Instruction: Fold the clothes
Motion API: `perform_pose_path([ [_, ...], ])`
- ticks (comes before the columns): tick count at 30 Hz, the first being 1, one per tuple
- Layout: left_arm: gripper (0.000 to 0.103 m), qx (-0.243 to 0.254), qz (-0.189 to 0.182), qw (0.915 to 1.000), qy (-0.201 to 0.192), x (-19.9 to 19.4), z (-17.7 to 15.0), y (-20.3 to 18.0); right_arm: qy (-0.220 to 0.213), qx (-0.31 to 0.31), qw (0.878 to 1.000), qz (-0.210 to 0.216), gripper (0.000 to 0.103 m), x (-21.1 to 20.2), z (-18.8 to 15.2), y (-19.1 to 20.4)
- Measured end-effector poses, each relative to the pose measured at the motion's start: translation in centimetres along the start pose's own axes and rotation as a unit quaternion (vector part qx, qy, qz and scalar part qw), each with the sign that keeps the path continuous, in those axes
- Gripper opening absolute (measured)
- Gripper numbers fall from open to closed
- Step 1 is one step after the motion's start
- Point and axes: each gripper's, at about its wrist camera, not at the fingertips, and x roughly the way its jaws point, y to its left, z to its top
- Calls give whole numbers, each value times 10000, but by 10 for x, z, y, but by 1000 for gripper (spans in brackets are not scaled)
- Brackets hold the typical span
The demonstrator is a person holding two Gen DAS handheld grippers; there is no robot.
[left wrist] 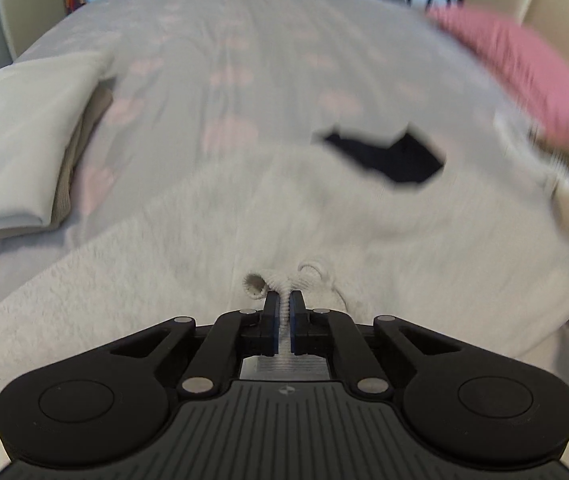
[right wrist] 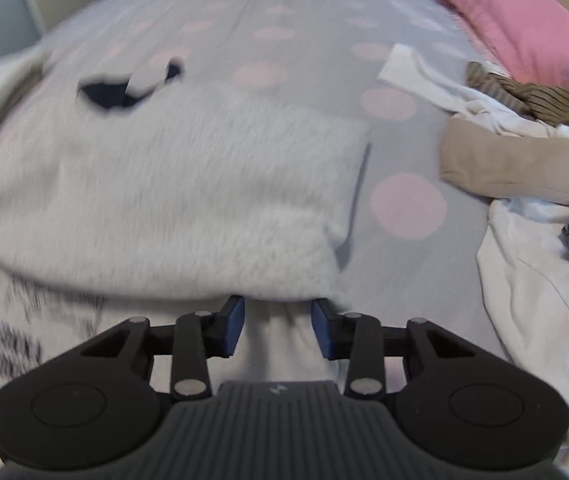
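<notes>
Between the left gripper [left wrist: 283, 305] fingers, clamped together, sits the ribbed edge of the fluffy white garment [left wrist: 364, 220], ready to lift. Right gripper [right wrist: 277, 312] fingers stand apart, fabric between them, unpinched, spread over the bed [right wrist: 268, 32].

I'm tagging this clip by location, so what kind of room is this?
Most likely a bedroom: clothes are being folded on a bed with a spotted sheet, a pink pillow at its far side, and a pile of laundry beside it.
</notes>
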Motion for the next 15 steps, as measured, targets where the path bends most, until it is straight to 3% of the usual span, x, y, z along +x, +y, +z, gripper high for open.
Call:
perform_pose_path([
  [2, 3, -215, -204, 9993, -233, -12, 10, 0, -139, 226, 9993, -259, 32, -3, 4, -5],
  [6, 3, -493, -523, 9959, -543, -29, 27, -2, -177, 318, 9987, -348, 33, -6, 6, -5],
  [11, 3, -664, -564, 9930, -803, -38, 38, 1, -204, -112, 9985, -491, 40, -9, 1, 4],
  [15, 3, -773, -332, 9933, -795, -35, 38, 12, -120, -512, 9968, -602, 44, -8, -11, 21],
])
